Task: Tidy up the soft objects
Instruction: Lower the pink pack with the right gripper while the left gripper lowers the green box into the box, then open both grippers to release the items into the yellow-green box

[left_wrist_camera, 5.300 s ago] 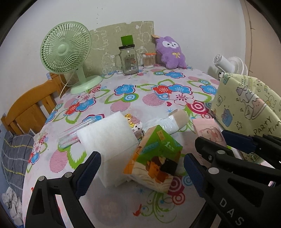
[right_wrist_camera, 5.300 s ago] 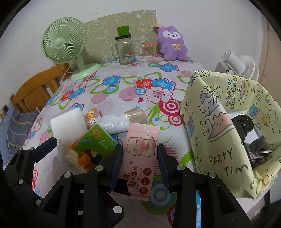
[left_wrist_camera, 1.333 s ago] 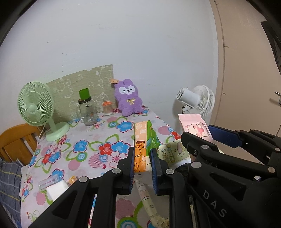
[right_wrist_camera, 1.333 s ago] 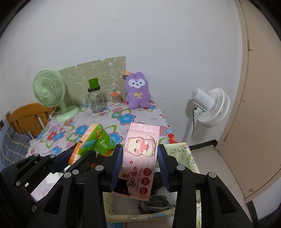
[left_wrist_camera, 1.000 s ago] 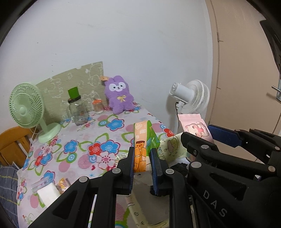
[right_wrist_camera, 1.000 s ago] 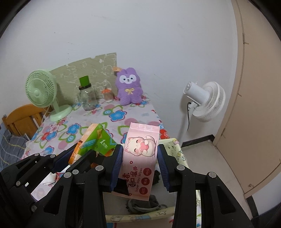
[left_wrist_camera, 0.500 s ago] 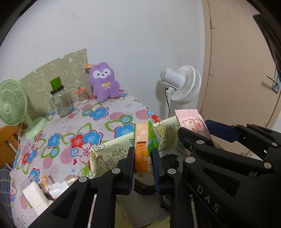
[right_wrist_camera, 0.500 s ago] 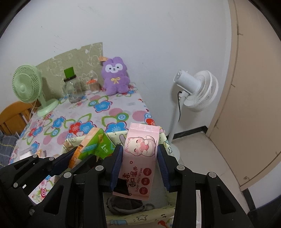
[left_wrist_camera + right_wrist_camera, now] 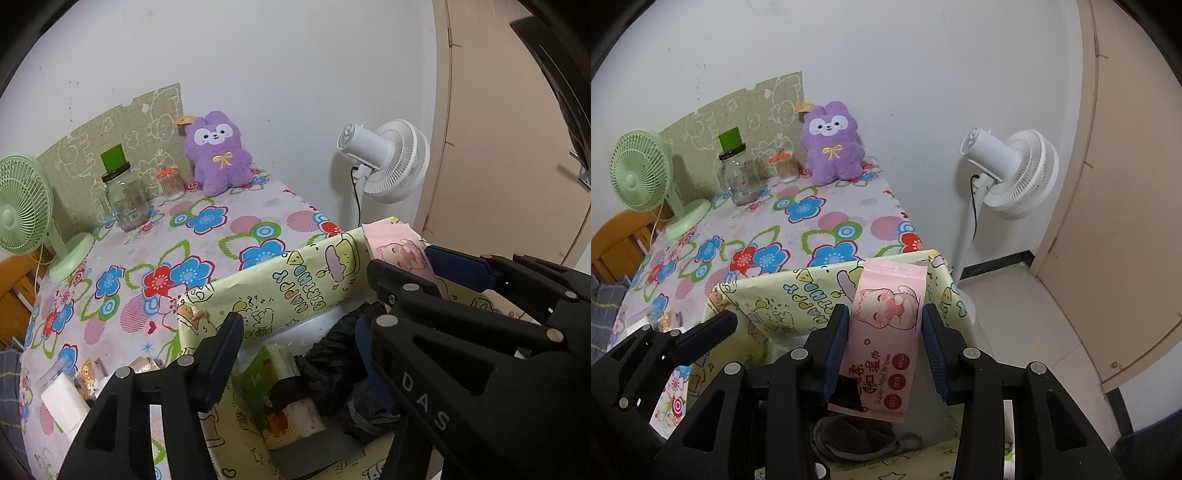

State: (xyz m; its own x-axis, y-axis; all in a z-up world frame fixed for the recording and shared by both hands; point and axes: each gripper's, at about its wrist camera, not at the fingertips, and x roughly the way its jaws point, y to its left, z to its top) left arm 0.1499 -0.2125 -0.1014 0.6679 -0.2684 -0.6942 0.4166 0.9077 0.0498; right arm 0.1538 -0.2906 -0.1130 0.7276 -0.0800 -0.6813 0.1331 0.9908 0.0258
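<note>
Flowered cloth covers the worktop (image 9: 229,236) in the left wrist view; beside it stands a yellow cartoon-print bag (image 9: 295,291). The left tongs (image 9: 299,354) have just been opening, jaws apart above the green tissue pack (image 9: 284,391) lying inside. In the right wrist view, the right tongs (image 9: 884,345) clamp the pink wipes pack (image 9: 886,332) over the bag.
</note>
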